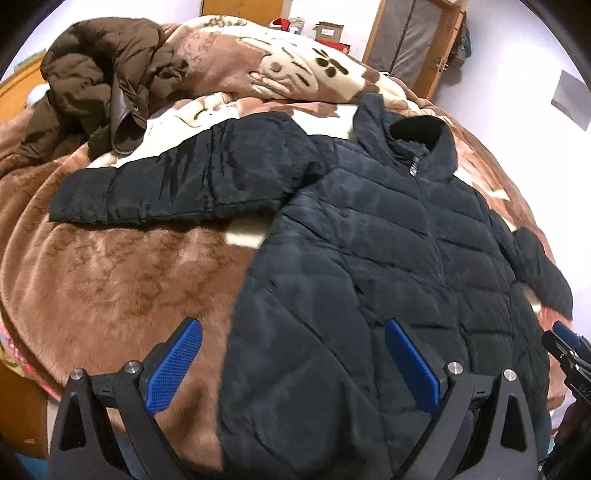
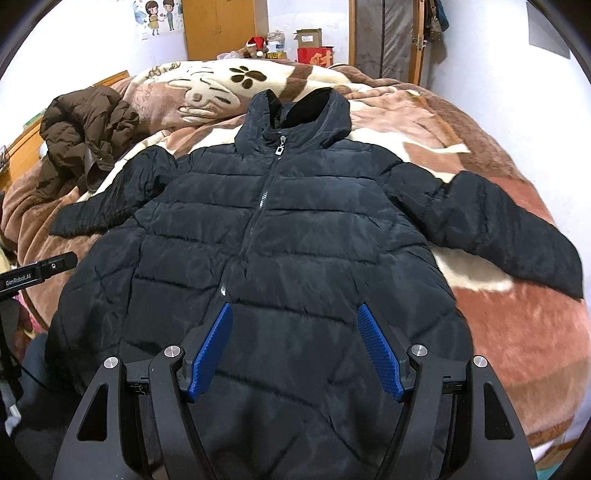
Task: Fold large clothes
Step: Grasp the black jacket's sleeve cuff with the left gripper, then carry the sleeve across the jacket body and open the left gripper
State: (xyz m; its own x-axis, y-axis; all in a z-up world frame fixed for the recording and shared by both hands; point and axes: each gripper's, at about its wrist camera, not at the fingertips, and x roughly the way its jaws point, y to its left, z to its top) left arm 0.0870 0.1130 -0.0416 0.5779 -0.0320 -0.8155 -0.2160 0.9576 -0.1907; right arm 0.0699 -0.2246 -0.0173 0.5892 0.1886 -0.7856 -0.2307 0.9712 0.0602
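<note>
A black quilted hooded jacket (image 1: 388, 236) lies flat and zipped on the bed, front up, both sleeves spread out; it also shows in the right wrist view (image 2: 280, 229). My left gripper (image 1: 293, 332) is open and empty above the jacket's lower left hem edge. My right gripper (image 2: 295, 317) is open and empty above the jacket's lower front, near the zipper (image 2: 258, 206). The right gripper's tip shows at the right edge of the left wrist view (image 1: 569, 347). The left gripper's body shows at the left edge of the right wrist view (image 2: 37, 271).
A brown and cream plush blanket (image 2: 517, 332) covers the bed. A crumpled brown jacket (image 1: 107, 81) lies at the far left of the bed, also in the right wrist view (image 2: 85, 129). Boxes (image 2: 314, 48), a wooden cabinet (image 2: 221, 26) and a wardrobe stand behind.
</note>
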